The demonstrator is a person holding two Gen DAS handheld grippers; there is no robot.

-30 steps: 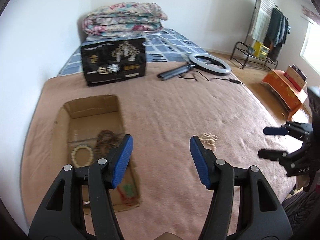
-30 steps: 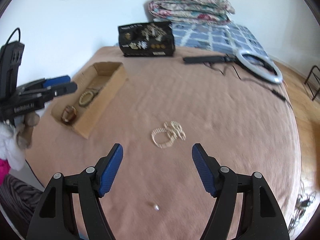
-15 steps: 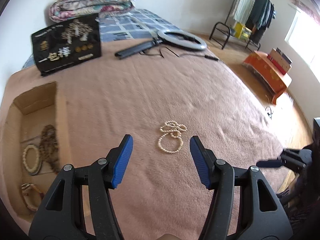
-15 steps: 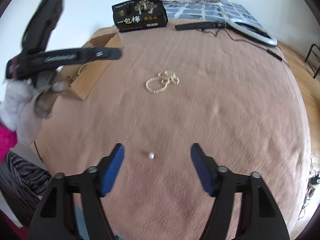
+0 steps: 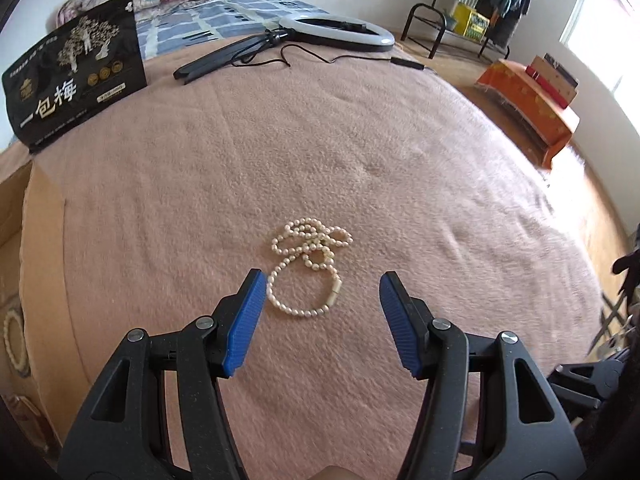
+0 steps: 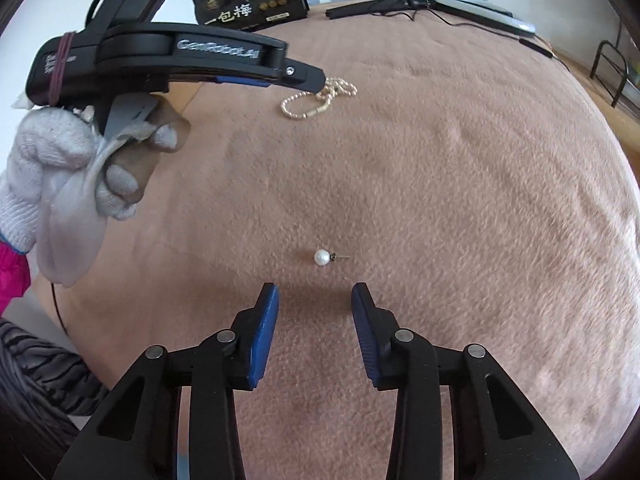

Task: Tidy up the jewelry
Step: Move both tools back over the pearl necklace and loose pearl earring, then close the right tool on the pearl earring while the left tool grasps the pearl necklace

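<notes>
Pink blanket (image 5: 360, 152) covers the bed on which I am working, with a black printed bag (image 5: 76, 80) and a ring light (image 5: 336, 34) lying toward its far end. At the left edge of my left view sits the cardboard box (image 5: 24, 248), and I can make out a pale bead bracelet (image 5: 14, 340) already lying in it, so part of the sorting looks done. Two pieces are still loose on the blanket. The pearl necklace (image 5: 310, 264) lies in a tangled heap just ahead of my left claw (image 5: 322, 296), whose jaws stand wide apart and hold nothing; its looped end with the clasp reaches in between my blue pads (image 5: 246, 320). My right claw (image 6: 315, 316) is also parted, somewhat narrower, and empty, hanging low over the blanket with the single pearl earring (image 6: 322, 257) lying just beyond its tips, the post pointing right. By my reckoning both pieces must still be lifted and carried to the box. I expect the earring to be the harder grip, being small and round on soft pile.
</notes>
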